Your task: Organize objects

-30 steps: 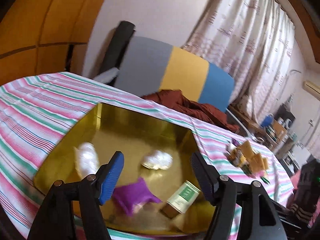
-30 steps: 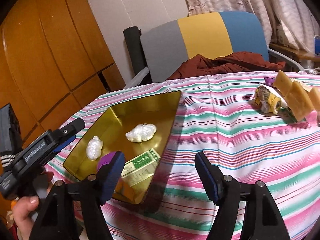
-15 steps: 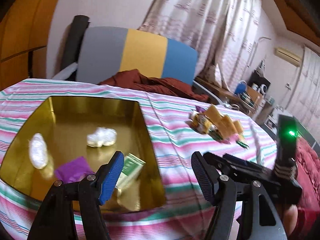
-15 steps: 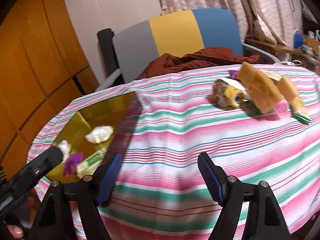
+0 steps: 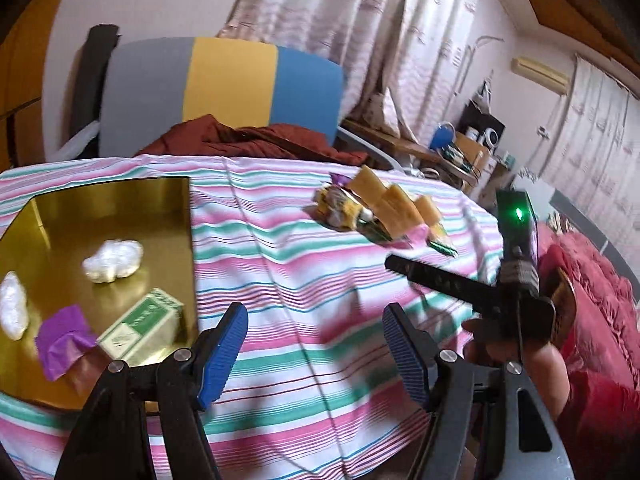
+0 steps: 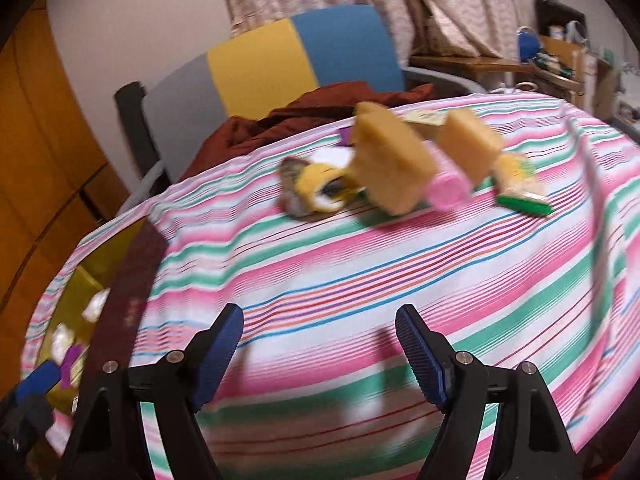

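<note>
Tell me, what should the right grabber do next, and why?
Probably reach forward to the pile of yellow blocks and wrapped snacks on the striped tablecloth. The right gripper is open with nothing between its blue pads, its jaws having just opened wider. The gold tray already holds four items, while that pile remains unsorted.

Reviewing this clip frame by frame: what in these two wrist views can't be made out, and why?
- Snack pile, right wrist view: motion blur; wrappers unreadable, item count unclear.
- Gold tray, right wrist view: cut off at the left edge, its contents blurred specks.
- Green box, left wrist view: print too small to read.
- Right gripper, left wrist view: seen side-on, so the jaw gap is not visible there.
</note>
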`<state>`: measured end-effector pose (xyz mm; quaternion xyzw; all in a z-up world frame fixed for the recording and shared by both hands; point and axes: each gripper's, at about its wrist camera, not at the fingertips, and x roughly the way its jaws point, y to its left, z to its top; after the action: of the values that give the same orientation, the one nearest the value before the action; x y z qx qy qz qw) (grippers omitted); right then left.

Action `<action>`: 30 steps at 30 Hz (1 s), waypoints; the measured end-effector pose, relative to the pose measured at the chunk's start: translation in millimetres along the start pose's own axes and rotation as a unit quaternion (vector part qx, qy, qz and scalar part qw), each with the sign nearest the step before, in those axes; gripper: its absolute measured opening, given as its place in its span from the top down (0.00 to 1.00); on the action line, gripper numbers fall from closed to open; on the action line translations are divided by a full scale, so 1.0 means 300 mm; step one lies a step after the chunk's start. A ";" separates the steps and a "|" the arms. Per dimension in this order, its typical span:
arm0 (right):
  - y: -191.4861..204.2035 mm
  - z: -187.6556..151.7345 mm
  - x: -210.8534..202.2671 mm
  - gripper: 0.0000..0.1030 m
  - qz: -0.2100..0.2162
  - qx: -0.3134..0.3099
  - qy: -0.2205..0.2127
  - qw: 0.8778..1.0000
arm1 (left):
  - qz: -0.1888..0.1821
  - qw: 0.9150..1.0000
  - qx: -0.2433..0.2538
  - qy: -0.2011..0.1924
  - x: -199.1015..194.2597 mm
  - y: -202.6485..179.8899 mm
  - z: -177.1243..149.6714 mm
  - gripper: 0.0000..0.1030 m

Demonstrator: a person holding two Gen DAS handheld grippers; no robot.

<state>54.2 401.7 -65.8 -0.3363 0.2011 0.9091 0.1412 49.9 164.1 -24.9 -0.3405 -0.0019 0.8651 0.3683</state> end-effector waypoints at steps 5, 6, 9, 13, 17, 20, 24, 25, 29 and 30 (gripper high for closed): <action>-0.060 0.107 0.012 0.23 -0.026 -0.005 -0.028 0.999 | -0.005 1.000 0.014 0.011 0.023 -0.047 -0.008 0.31; -0.065 0.140 0.016 0.23 -0.031 -0.011 -0.037 0.999 | -0.004 1.000 0.015 0.013 0.026 -0.049 -0.010 0.31; -0.062 0.258 0.052 0.23 -0.044 -0.038 -0.061 0.996 | 0.000 1.000 0.011 0.014 0.028 -0.050 -0.015 0.31; -0.035 0.362 0.130 0.22 -0.058 -0.073 -0.071 0.993 | 0.003 1.000 0.000 0.019 0.031 -0.037 -0.016 0.31; -0.014 0.350 0.232 0.21 -0.039 -0.098 -0.030 0.994 | 0.005 1.000 -0.009 0.018 0.028 -0.028 -0.017 0.31; 0.000 0.278 0.224 0.21 -0.023 -0.108 -0.026 0.994 | 0.005 1.000 -0.011 0.015 0.030 -0.028 -0.015 0.31; 0.004 0.132 0.156 0.18 0.036 -0.092 -0.011 0.995 | 0.000 0.999 -0.020 0.027 0.061 -0.025 -0.022 0.31; 0.006 0.102 0.145 0.18 0.042 -0.094 -0.013 0.995 | -0.002 0.999 -0.021 0.030 0.066 -0.026 -0.025 0.31; -0.004 0.021 0.060 0.17 0.052 -0.110 -0.024 0.992 | -0.003 0.999 -0.015 0.033 0.075 -0.039 -0.032 0.31; -0.030 0.011 0.046 0.17 0.067 -0.091 -0.018 0.993 | -0.004 0.999 -0.014 0.033 0.075 -0.041 -0.033 0.31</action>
<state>45.9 412.9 -75.1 -0.3168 0.1366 0.9371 0.0524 52.3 185.0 -42.6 -0.3741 -0.0033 0.8520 0.3663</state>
